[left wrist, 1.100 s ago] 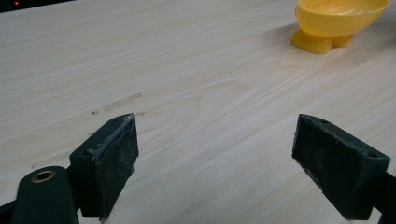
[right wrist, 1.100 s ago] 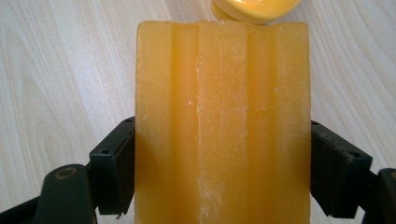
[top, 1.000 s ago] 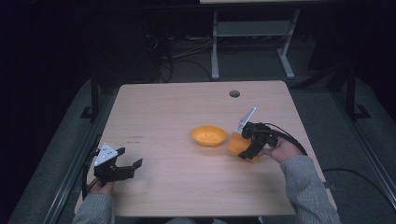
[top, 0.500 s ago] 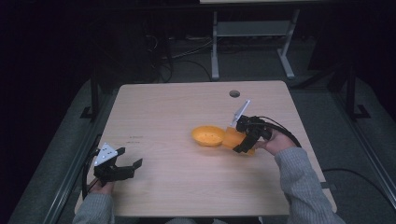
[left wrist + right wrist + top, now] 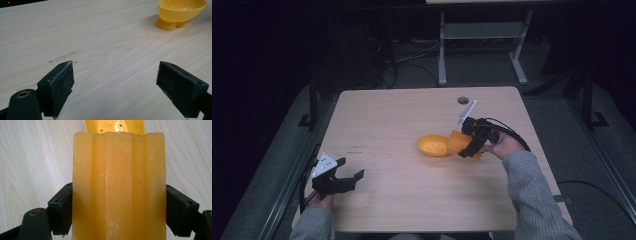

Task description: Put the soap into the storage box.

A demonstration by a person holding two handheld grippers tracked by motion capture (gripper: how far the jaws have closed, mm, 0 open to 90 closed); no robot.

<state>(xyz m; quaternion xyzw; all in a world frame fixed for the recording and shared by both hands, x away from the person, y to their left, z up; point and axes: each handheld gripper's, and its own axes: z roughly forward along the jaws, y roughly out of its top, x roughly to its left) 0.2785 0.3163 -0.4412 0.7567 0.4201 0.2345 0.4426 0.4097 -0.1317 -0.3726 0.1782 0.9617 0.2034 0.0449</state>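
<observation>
A pale wooden table point(image 5: 402, 120) (round grommet hole point(image 5: 463, 100)) apparently bears one yellow bowl point(image 5: 434, 145).

In the right gripper view, the orange block point(image 5: 118, 185) between the jaws runs off the bottom edge and hides most of the yellow bowl point(image 5: 115, 125) beyond it, whose far rim the top edge cuts. In the left gripper view, the bowl point(image 5: 180, 12) ahead loses its top.

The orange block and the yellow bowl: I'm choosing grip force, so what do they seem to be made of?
The block looks like waxy, translucent soap or resin: matte, ridged lengthwise, with whitish scuffs; which one is unclear. It is clamped in the right tool. The bowl looks like glossy moulded plastic, with a smooth thin rim, highlights and small moulded feet.
</observation>
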